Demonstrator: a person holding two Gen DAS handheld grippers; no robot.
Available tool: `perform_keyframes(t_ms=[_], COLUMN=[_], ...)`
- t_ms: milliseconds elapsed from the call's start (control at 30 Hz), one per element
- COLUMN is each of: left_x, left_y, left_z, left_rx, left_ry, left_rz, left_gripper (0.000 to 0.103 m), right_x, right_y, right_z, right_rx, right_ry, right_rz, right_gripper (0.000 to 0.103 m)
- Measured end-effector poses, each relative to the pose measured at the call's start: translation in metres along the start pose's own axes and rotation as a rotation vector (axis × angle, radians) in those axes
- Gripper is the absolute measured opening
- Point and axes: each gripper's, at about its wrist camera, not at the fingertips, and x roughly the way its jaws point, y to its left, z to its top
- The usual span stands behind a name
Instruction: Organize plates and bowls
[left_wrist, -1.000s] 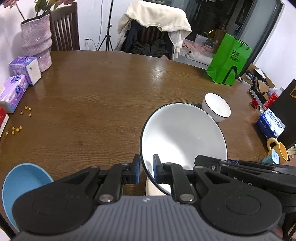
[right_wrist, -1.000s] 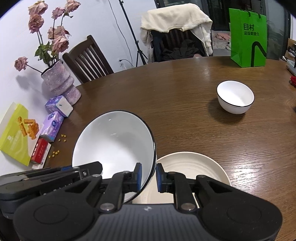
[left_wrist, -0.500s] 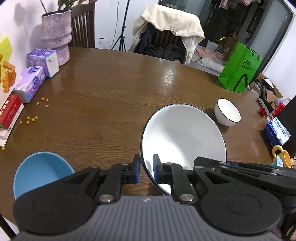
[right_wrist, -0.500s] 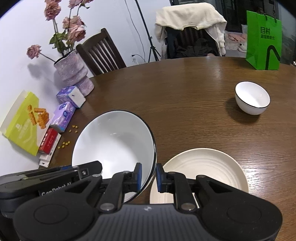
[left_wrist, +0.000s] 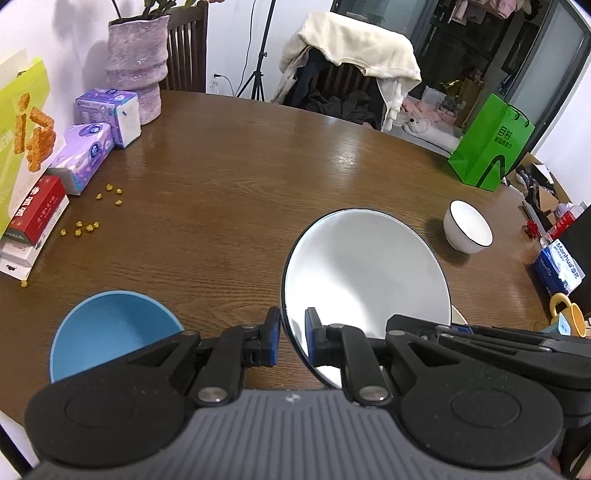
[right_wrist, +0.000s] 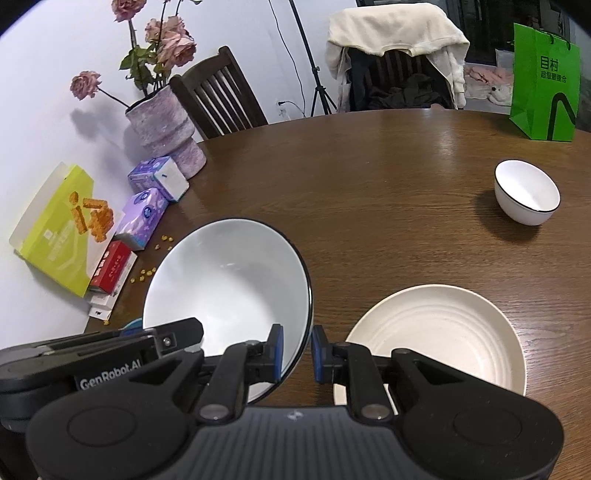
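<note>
Gripping the big white bowl (left_wrist: 365, 280) by opposite rims, left gripper (left_wrist: 291, 336) and right gripper (right_wrist: 297, 354) both clamped tight, above the table (left_wrist: 240, 177) beside the cream plate (right_wrist: 436, 332). Uneven pulling could twist it loose.

A round wooden table (right_wrist: 369, 192) fills the room's middle. At its far left stands a ribbed lilac vase (right_wrist: 162, 129) with faded pink roses (right_wrist: 170, 40). Just beside the vase sit two purple tissue packs (right_wrist: 157, 177), and nearer along the left edge lie a red box (right_wrist: 112, 266) and a lime-green snack box (right_wrist: 55, 229) leaning on the wall. Small yellow bits (left_wrist: 88, 225) are scattered on the wood near them. At the far right stands a green paper bag (right_wrist: 543, 81). Behind the table are a dark wooden chair (right_wrist: 218, 96), a tripod (right_wrist: 314, 74), and a chair draped with a cream garment (right_wrist: 399, 29). On the near right sit a blue tissue box (left_wrist: 559, 267) and a yellow mug (left_wrist: 569, 317).
</note>
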Motion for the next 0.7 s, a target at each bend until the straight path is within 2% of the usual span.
perform_keyframes(t_ms=[700], left_x=[-0.014], left_y=[0.044], left_z=[-0.006], left_rx=[-0.022], left_ry=[-0.008], left_rz=[0.010], left_gripper=[0.014], right_x=[0.010], right_y=[0.041], right_z=[-0.011], right_rx=[-0.024], right_ry=[0.022], right_rz=[0.011], right_gripper=[0.015])
